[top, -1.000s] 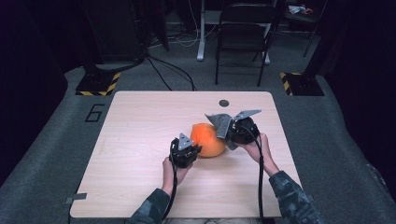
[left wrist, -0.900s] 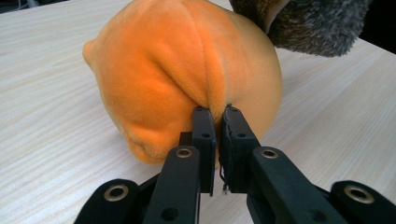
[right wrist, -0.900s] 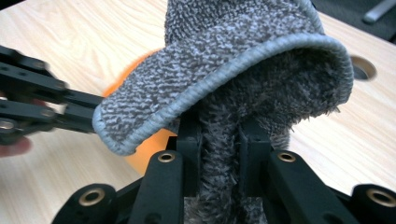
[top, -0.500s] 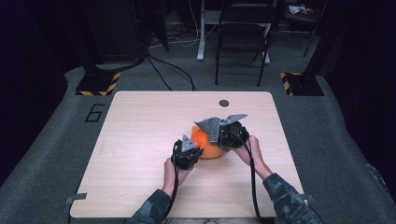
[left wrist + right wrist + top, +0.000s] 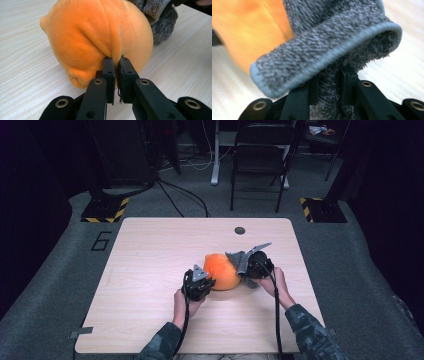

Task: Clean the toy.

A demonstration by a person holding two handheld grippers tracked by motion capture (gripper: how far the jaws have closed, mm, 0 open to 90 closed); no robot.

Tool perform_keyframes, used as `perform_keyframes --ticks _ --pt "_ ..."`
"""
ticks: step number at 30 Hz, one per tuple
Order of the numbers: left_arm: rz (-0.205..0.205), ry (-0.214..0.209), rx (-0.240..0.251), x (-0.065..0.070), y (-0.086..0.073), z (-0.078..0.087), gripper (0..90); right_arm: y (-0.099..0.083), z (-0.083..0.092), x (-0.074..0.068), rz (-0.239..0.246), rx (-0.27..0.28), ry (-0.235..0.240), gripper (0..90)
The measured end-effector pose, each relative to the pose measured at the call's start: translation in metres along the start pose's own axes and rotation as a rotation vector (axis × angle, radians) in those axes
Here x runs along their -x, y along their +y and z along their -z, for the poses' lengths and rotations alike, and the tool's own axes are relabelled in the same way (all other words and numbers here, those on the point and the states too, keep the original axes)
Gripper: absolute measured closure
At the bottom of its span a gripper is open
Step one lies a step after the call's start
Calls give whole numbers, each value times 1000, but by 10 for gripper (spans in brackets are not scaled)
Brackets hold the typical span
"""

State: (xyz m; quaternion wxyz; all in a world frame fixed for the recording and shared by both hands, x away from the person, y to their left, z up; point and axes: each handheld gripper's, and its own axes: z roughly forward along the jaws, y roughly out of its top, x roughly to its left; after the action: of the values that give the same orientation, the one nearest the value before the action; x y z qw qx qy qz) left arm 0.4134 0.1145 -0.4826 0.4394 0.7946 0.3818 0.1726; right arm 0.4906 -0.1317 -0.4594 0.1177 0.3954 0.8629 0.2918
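Two tongs were engaged on the desk (image 5: 150, 270): left tongs (image 5: 115, 72) pinched the orange plush toy's (image 5: 100, 35) seam, right tongs (image 5: 329, 82) pinched the grey sock (image 5: 332, 37). Pulling the sock over the toy was judged next.

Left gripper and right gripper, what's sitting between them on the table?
The orange plush, with the grey fabric on its far side, lies between the left gripper and right gripper in the high view.

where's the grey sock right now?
In the high view the grey sock sits right of the table's centre, against the right side of the orange plush toy. The right gripper pinches its fuzzy fabric.
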Motion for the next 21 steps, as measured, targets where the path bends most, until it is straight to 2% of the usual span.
perform_keyframes --ticks 4,5,10,13,15,18,21 --pt "-11 7 4 2 0 0 847 -8 -18 5 -33 -53 -11 731" --pt "-10 8 5 2 0 0 846 -8 -18 7 -39 -56 -2 730" --pt "-11 1 8 3 1 1 846 -4 -8 8 -18 -47 -18 735" --pt "-14 -3 7 2 1 1 845 1 5 10 -30 -13 -8 738" --pt "-15 -3 8 3 1 1 845 6 19 8 -11 43 -9 738" --pt "-15 -5 6 3 1 1 844 14 35 -5 29 120 17 738" --pt "-22 -4 8 4 1 0 843 21 45 -26 78 186 51 737"
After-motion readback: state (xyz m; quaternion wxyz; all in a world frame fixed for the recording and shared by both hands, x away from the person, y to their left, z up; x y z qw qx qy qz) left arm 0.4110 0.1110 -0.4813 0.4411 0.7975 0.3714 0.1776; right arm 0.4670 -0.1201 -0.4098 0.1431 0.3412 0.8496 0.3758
